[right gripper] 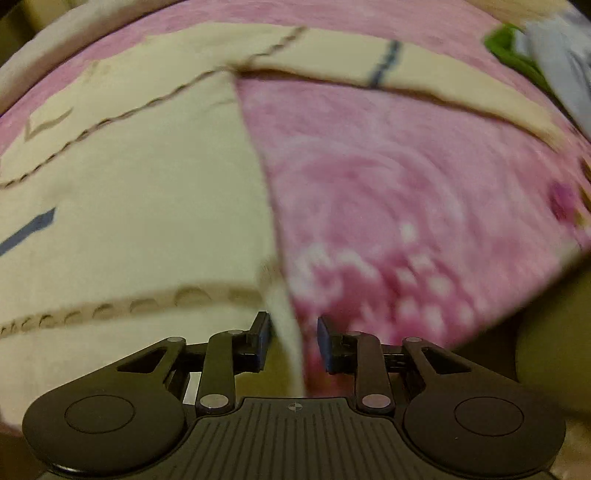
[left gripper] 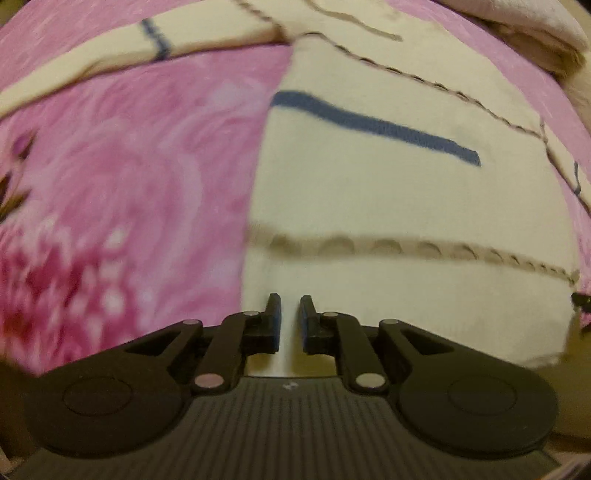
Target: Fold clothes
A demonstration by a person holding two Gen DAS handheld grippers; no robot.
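Note:
A cream sweater [left gripper: 388, 192] with a blue stripe and brown stitched lines lies spread on a pink floral blanket [left gripper: 129, 184]; one sleeve stretches away at the top left. My left gripper [left gripper: 290, 319] is at the sweater's near hem, its jaws nearly closed with cream cloth between them. In the right wrist view the same sweater [right gripper: 147, 192] fills the left half, a sleeve running to the upper right. My right gripper [right gripper: 291, 343] stands at the sweater's side edge, jaws a little apart with a strip of cream cloth between them, not pinched. Both views are motion-blurred.
A folded pale cloth pile [left gripper: 535, 33] lies at the far right in the left wrist view. A green and pale blue item [right gripper: 535, 62] lies at the upper right in the right wrist view. The blanket [right gripper: 406, 206] ends at the lower right.

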